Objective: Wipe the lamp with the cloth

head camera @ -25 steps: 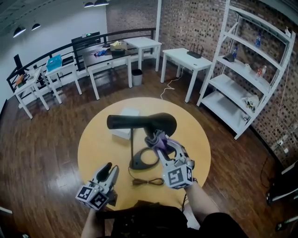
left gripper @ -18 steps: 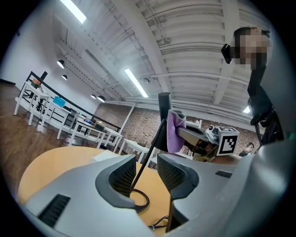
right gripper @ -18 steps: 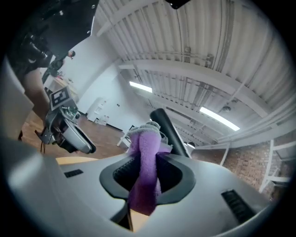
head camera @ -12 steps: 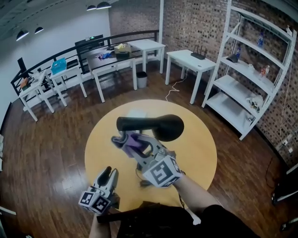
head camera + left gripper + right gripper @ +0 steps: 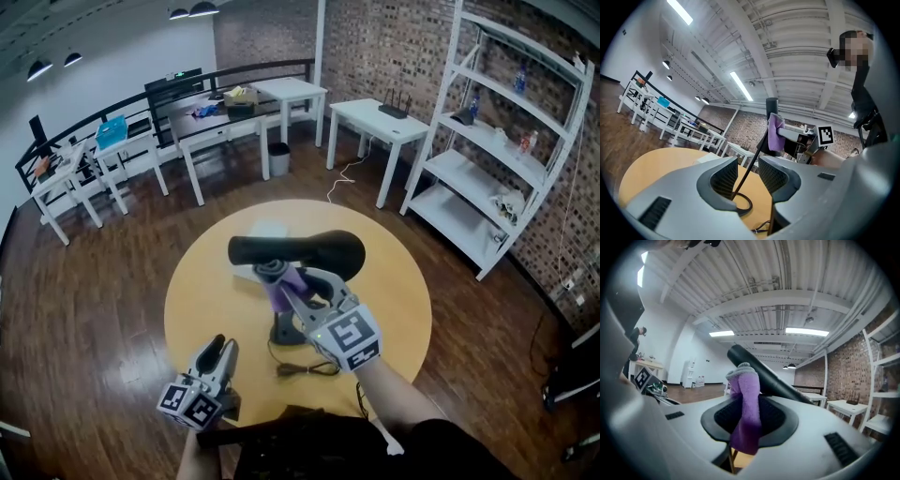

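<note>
A black desk lamp stands on the round yellow table [image 5: 398, 300], with its long head [image 5: 300, 249] above its ring base [image 5: 286, 330]. My right gripper [image 5: 281, 284] is shut on a purple cloth [image 5: 275, 275], which it holds up against the underside of the lamp head. In the right gripper view the cloth [image 5: 747, 404] hangs between the jaws, with the lamp head [image 5: 768, 378] just behind it. My left gripper [image 5: 223, 347] hovers low at the table's near edge. Its jaws have just closed further, with nothing between them. Ahead of it, the left gripper view shows the lamp stem [image 5: 752, 161].
The lamp's black cord [image 5: 305, 368] lies coiled near the base. A white box [image 5: 267, 231] sits on the table behind the lamp. White desks [image 5: 375, 120], a shelf unit [image 5: 487, 141] and wooden floor surround the table.
My right gripper has carried the cloth from the right side of the lamp head leftward and up along its underside, rolling as it went. The left gripper has stayed put.
</note>
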`<state>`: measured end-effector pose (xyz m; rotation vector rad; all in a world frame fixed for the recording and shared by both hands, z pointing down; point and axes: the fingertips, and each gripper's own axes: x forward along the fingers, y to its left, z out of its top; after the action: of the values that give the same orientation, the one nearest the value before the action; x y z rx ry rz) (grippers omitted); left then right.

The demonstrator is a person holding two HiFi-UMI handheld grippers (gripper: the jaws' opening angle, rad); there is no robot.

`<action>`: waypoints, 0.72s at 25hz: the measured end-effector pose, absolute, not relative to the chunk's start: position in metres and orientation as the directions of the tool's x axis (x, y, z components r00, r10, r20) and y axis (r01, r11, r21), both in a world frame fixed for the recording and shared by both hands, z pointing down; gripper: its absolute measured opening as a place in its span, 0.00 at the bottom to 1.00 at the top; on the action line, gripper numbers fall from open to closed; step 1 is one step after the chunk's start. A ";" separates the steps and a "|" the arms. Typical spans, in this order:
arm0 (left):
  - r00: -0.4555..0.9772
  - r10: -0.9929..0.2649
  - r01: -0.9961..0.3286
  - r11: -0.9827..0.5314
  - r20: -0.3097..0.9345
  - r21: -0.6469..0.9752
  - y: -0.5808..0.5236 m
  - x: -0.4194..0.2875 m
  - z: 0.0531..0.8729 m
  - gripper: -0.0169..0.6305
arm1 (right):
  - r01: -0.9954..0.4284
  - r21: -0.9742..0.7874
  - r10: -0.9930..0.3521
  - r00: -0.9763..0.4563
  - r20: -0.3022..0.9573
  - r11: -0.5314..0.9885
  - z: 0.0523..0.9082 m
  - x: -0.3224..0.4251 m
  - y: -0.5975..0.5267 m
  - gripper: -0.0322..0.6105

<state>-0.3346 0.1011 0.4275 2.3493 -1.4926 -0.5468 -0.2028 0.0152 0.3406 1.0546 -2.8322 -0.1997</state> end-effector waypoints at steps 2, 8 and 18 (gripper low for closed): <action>0.401 -0.903 -0.788 -0.426 -0.154 0.445 0.099 -0.329 0.426 0.23 | -0.672 0.179 -0.692 -0.718 0.080 0.718 0.348 -0.191 0.008 0.20; 0.419 -0.897 -0.782 -0.434 -0.138 0.447 0.096 -0.320 0.431 0.23 | -0.705 0.009 -0.699 -0.700 0.147 0.709 0.372 -0.177 -0.009 0.20; 0.437 -0.893 -0.773 -0.433 -0.104 0.463 0.098 -0.317 0.441 0.23 | -0.730 -0.289 -0.710 -0.678 0.190 0.620 0.407 -0.171 -0.018 0.20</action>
<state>-0.3170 0.0980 0.4410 2.3476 -1.4227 -0.4802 -0.1708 -0.0185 0.4068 1.2347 -2.7753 0.5351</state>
